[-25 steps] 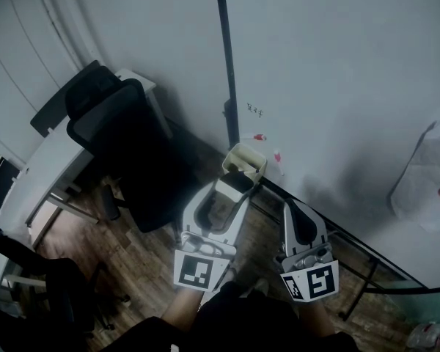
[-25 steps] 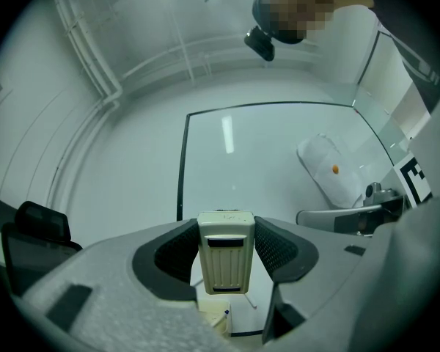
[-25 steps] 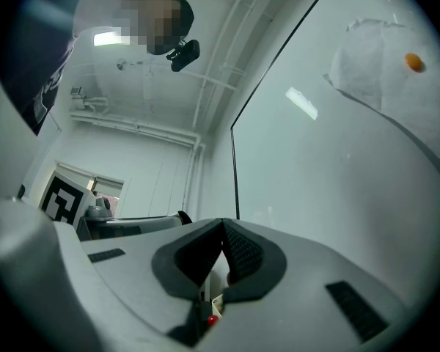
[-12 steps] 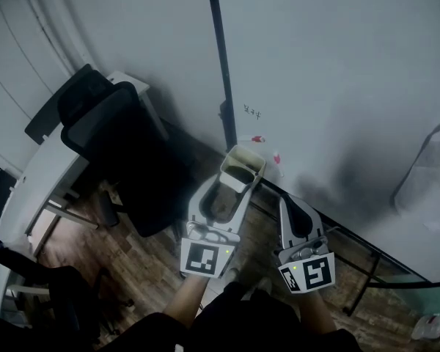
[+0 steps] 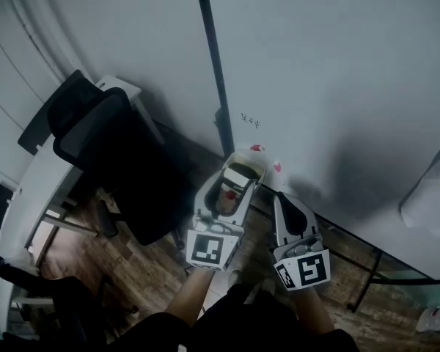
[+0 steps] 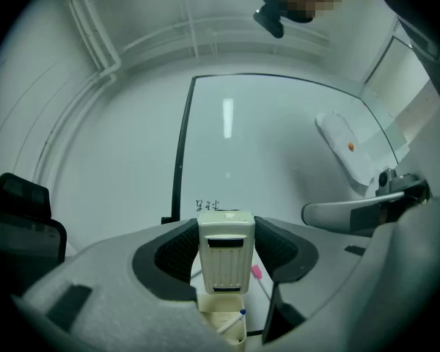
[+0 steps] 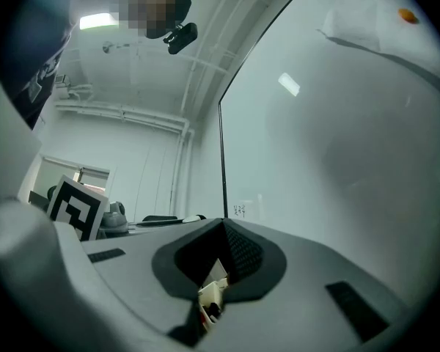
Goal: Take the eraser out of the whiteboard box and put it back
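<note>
A cream whiteboard box (image 5: 254,161) is seen fixed low on the whiteboard (image 5: 337,86), just right of its black frame bar (image 5: 211,64). A blue-tipped marker (image 6: 232,321) is seen lying tilted inside the box. Small pink-red magnets (image 5: 257,148) are stuck to the board just beside the box. Below, a wooden floor (image 5: 150,270) is shown, on which a black office chair (image 5: 106,156) is stood.

A black office chair (image 5: 95,138) is standing on the wood floor (image 5: 143,266). A white desk (image 5: 29,189) is sitting beside it, under a grey wall (image 5: 117,28).
</note>
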A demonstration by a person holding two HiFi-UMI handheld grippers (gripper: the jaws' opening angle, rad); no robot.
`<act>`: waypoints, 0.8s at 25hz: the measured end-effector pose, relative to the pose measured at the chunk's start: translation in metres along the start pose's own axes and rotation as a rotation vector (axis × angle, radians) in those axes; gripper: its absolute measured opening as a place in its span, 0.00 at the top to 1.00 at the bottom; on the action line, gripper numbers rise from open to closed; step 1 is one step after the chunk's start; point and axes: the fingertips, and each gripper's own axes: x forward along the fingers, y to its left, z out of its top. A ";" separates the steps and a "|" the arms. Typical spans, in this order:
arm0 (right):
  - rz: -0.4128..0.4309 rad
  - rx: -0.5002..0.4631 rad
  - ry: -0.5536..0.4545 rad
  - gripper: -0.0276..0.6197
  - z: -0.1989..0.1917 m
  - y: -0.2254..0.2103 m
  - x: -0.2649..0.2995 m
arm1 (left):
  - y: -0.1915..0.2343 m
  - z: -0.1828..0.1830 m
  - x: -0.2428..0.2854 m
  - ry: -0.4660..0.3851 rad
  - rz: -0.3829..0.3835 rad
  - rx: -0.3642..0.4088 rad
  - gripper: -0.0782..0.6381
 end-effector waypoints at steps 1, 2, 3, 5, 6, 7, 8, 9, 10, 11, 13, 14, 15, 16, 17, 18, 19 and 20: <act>-0.003 0.001 0.004 0.95 -0.003 -0.001 0.003 | 0.001 -0.004 0.004 0.009 -0.003 -0.004 0.57; -0.006 0.000 0.009 0.95 -0.007 -0.003 0.006 | 0.003 -0.010 0.008 0.015 -0.008 -0.002 0.57; -0.009 -0.002 0.015 0.95 -0.012 -0.005 0.009 | 0.005 -0.016 0.012 0.021 -0.015 0.001 0.57; -0.018 -0.001 0.036 0.95 -0.025 -0.009 0.017 | 0.008 -0.028 0.021 0.037 -0.025 -0.002 0.57; -0.025 0.001 0.050 0.95 -0.033 -0.012 0.021 | 0.009 -0.033 0.025 0.042 -0.028 -0.002 0.57; -0.031 0.003 0.064 0.95 -0.041 -0.015 0.025 | 0.010 -0.039 0.028 0.045 -0.031 0.000 0.57; -0.037 0.006 0.078 0.95 -0.049 -0.018 0.028 | 0.011 -0.044 0.031 0.047 -0.033 0.002 0.57; -0.043 0.010 0.090 0.95 -0.056 -0.020 0.031 | 0.013 -0.050 0.034 0.049 -0.036 0.004 0.57; -0.048 0.017 0.101 0.95 -0.063 -0.022 0.034 | 0.014 -0.056 0.037 0.054 -0.040 0.008 0.57; -0.053 0.025 0.109 0.95 -0.069 -0.024 0.036 | 0.014 -0.061 0.040 0.061 -0.046 0.012 0.57; -0.062 0.041 0.120 0.95 -0.077 -0.026 0.039 | 0.016 -0.072 0.045 0.080 -0.053 0.014 0.57; -0.065 0.046 0.124 0.95 -0.080 -0.026 0.039 | 0.017 -0.077 0.047 0.089 -0.054 0.009 0.57; -0.067 0.049 0.126 0.95 -0.082 -0.026 0.039 | 0.019 -0.080 0.049 0.097 -0.055 0.002 0.57; -0.068 0.050 0.128 0.95 -0.083 -0.025 0.040 | 0.019 -0.083 0.051 0.103 -0.056 -0.003 0.57; -0.069 0.050 0.131 0.95 -0.085 -0.026 0.040 | 0.020 -0.085 0.052 0.107 -0.058 -0.002 0.57; -0.071 0.050 0.133 0.95 -0.086 -0.026 0.039 | 0.020 -0.086 0.053 0.108 -0.061 0.001 0.57; -0.073 0.050 0.136 0.95 -0.087 -0.027 0.039 | 0.020 -0.087 0.054 0.110 -0.064 0.002 0.57; -0.075 0.050 0.138 0.95 -0.087 -0.028 0.039 | 0.019 -0.088 0.054 0.113 -0.065 0.002 0.57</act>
